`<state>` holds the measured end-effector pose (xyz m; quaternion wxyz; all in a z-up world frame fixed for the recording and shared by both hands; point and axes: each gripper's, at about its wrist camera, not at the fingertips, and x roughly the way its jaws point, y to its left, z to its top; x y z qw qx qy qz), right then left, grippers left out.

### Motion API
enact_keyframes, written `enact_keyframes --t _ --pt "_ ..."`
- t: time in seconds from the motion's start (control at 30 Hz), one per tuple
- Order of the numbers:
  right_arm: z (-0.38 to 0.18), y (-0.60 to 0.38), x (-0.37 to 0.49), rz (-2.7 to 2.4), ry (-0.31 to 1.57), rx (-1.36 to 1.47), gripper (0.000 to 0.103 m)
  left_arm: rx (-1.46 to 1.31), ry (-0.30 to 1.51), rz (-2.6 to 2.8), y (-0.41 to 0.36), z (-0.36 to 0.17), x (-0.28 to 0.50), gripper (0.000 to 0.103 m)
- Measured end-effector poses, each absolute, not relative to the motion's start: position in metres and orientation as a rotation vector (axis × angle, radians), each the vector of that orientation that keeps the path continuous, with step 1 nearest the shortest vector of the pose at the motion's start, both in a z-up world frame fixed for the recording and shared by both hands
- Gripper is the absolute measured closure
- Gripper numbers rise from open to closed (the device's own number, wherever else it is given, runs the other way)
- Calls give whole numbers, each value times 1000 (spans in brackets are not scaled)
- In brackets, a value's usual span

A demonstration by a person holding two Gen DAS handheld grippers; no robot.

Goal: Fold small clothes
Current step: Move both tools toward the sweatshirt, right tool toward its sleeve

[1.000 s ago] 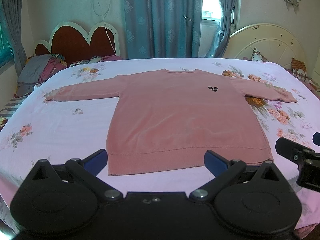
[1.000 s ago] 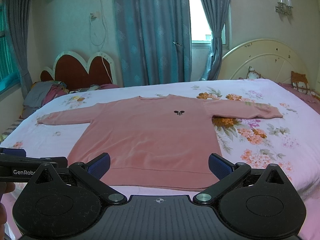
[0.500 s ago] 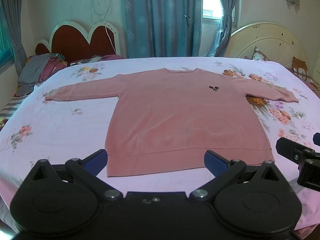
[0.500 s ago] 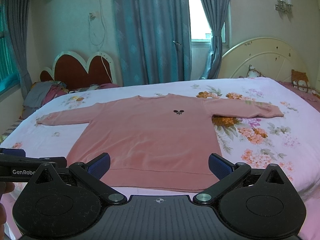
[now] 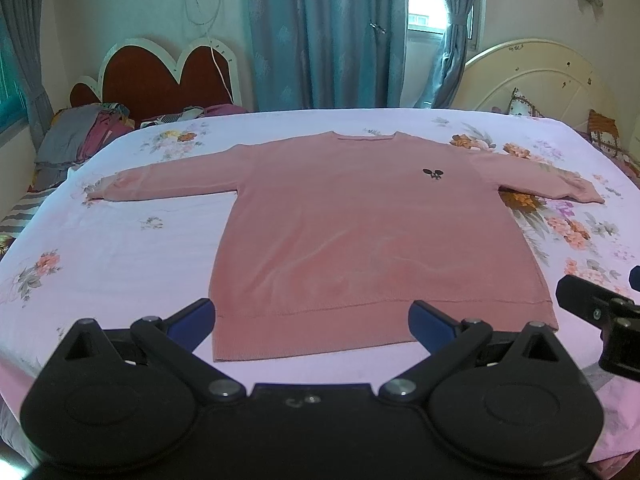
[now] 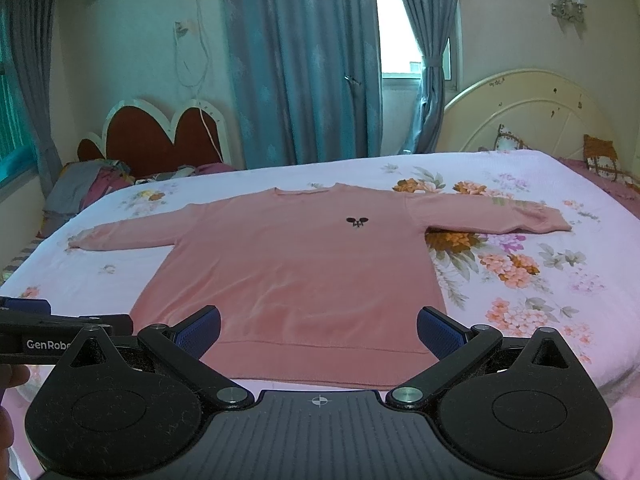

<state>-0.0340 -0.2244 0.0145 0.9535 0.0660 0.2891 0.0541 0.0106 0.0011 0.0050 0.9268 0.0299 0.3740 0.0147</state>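
A pink long-sleeved sweater (image 5: 360,232) lies flat and face up on the bed, both sleeves spread out, a small black logo on its chest. It also shows in the right wrist view (image 6: 304,280). My left gripper (image 5: 312,320) is open and empty, hovering just short of the sweater's bottom hem. My right gripper (image 6: 318,330) is open and empty, also just short of the hem. The right gripper's side shows at the right edge of the left wrist view (image 5: 600,312). The left gripper's side shows at the left edge of the right wrist view (image 6: 60,332).
The bed (image 5: 112,248) has a pale floral sheet. A pile of clothes (image 5: 80,140) lies at the far left by a red headboard (image 5: 160,80). A cream headboard (image 5: 540,76) and cushions stand at the far right. Blue curtains (image 5: 320,32) hang behind.
Both grippers have risen or pulled back very slightly, so the sweater sits a touch lower in both views. The sweater has not moved.
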Motion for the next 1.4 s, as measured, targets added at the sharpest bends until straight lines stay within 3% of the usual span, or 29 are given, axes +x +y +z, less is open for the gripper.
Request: enact_keyframes --t 0.47,1.4 --pt "-2 -224 13 47 610 123 0 79 787 41 10 -9 62 0" --pt "-30 -244 185 -181 624 145 0 95 814 -73 43 -55 260 0"
